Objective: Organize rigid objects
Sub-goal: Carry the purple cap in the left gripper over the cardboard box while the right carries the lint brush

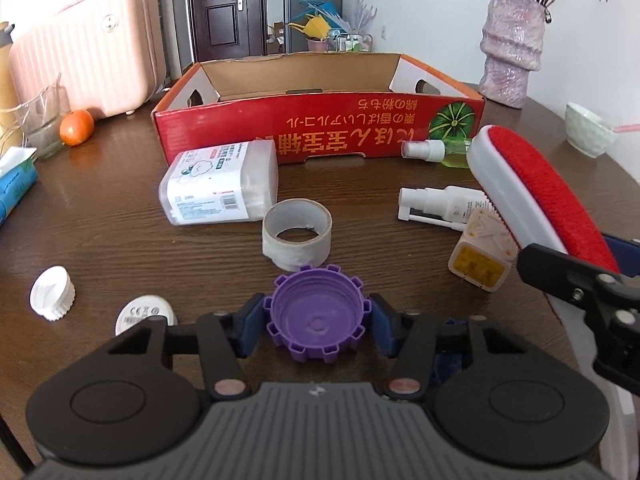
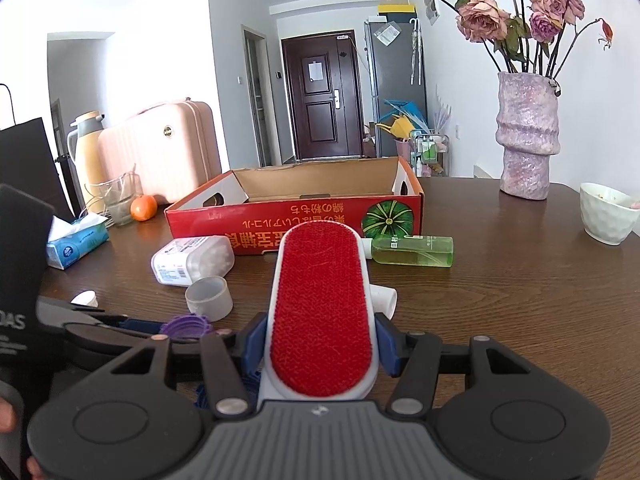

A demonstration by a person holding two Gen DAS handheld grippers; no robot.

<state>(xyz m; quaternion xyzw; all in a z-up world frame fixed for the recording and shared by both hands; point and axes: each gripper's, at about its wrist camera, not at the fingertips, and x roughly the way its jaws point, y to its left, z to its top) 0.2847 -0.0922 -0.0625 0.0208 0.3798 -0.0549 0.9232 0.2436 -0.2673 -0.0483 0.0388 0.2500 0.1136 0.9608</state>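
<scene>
The left gripper (image 1: pixel 318 316) holds a purple cap (image 1: pixel 318 314) between its two blue pads, one pad pressing each side. The cap has its open side facing up and a toothed rim (it has no long axis, being round). It is above the wooden table (image 1: pixel 120 240), just in front of a cardboard tape ring (image 1: pixel 297 240).

The right gripper (image 2: pixel 320 346) is closed on a lint brush (image 2: pixel 322 312), gripping its white body at the near end. The long axis of the brush runs straight away from the gripper, and its far rounded end points toward the red cardboard box (image 2: pixel 296 216). The red bristle face looks up. In the left wrist view the brush (image 1: pixel 532 192) rises at a slant, with its tip up and to the left, over a white spray bottle (image 1: pixel 440 202).

The box stands open at the far side of the table. In front of it lie a clear cotton swab box (image 1: pixel 220 182) and a green spray bottle (image 2: pixel 412 251), both on their sides. A yellow-and-white block (image 1: pixel 482 254) sits near the white spray bottle. At the left are a white cap (image 1: pixel 52 294) and a white disc (image 1: pixel 146 314).
</scene>
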